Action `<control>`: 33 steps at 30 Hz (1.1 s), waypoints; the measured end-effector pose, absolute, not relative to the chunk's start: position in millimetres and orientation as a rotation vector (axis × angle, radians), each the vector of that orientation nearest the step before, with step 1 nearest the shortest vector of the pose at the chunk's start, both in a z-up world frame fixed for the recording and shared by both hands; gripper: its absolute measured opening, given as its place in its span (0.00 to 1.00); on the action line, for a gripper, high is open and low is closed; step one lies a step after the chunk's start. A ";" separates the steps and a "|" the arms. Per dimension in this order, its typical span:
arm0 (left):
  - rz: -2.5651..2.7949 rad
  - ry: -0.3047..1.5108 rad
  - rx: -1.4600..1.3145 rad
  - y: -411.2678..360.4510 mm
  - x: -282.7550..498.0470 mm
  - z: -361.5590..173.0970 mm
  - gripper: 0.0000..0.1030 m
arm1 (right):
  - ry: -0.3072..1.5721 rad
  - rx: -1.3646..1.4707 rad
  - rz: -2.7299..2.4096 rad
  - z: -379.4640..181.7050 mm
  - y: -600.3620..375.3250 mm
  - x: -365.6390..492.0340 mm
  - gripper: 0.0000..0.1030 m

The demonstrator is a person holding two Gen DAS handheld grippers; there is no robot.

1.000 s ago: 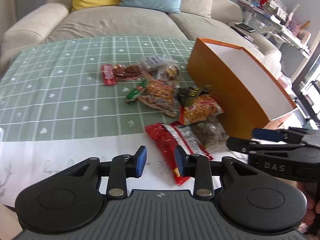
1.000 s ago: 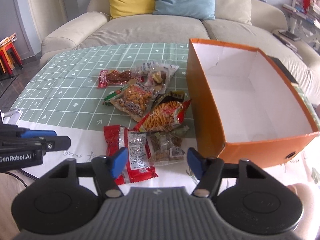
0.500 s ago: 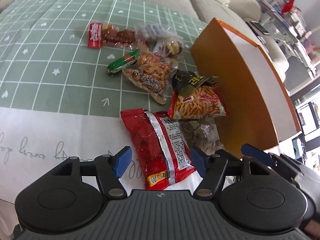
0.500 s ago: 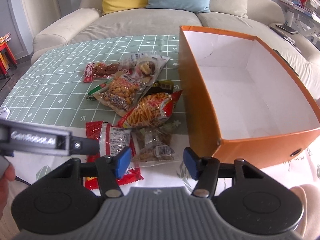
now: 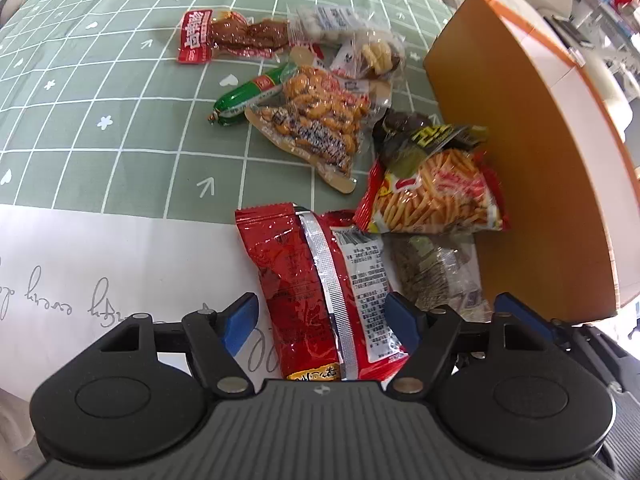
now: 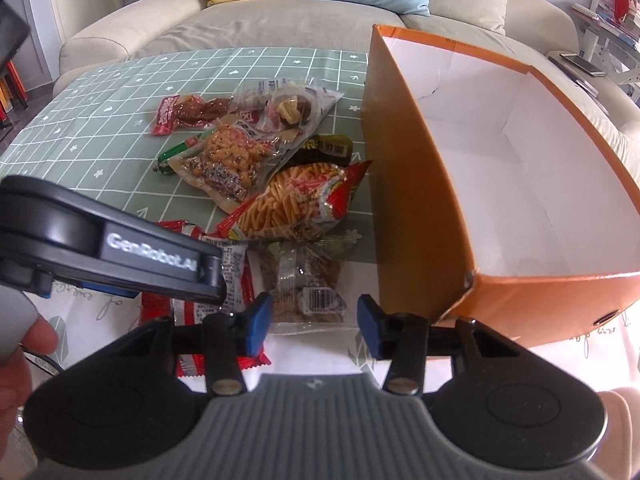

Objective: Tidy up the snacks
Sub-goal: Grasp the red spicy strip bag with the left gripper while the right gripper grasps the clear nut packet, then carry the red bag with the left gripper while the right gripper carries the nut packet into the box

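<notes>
A heap of snack packets lies on the table left of an open orange box [image 6: 472, 184], which also shows in the left wrist view [image 5: 532, 152]. My left gripper [image 5: 322, 322] is open, its blue pads on either side of a red foil packet [image 5: 316, 280] lying flat. My right gripper [image 6: 314, 322] is open just in front of a clear packet of brown snacks [image 6: 308, 280]. A fries-print bag [image 5: 436, 196] lies behind both packets. The left gripper's body [image 6: 112, 244] covers part of the red packet in the right wrist view.
Farther back lie a peanut mix packet [image 5: 316, 120], a green sausage stick [image 5: 248, 96], a red-labelled meat packet [image 5: 228, 36] and a clear sweets bag [image 5: 360, 48]. The green grid tablecloth [image 5: 100, 92] extends left. A beige sofa [image 6: 280, 20] stands behind the table.
My left gripper has opened wide and moved forward and down over the red foil packet. My right gripper has moved closer to the clear brown-snack packet.
</notes>
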State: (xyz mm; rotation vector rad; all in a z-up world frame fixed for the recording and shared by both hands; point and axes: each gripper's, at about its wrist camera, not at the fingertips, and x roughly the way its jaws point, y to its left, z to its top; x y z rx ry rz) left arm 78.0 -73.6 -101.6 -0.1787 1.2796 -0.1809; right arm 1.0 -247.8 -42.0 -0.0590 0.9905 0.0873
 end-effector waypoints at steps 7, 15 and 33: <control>-0.191 1.266 -0.078 -73.0 76.7 -101.9 0.83 | 0.999 -0.051 0.103 -45.3 -244.1 3.2 0.41; -0.113 1.261 0.028 -43.6 80.1 -99.1 0.82 | 0.989 -0.040 0.179 -44.4 -232.6 1.3 0.41; -0.112 1.172 -0.089 -43.8 91.5 -95.8 0.88 | 0.943 -0.006 0.169 -46.1 -228.7 13.1 0.51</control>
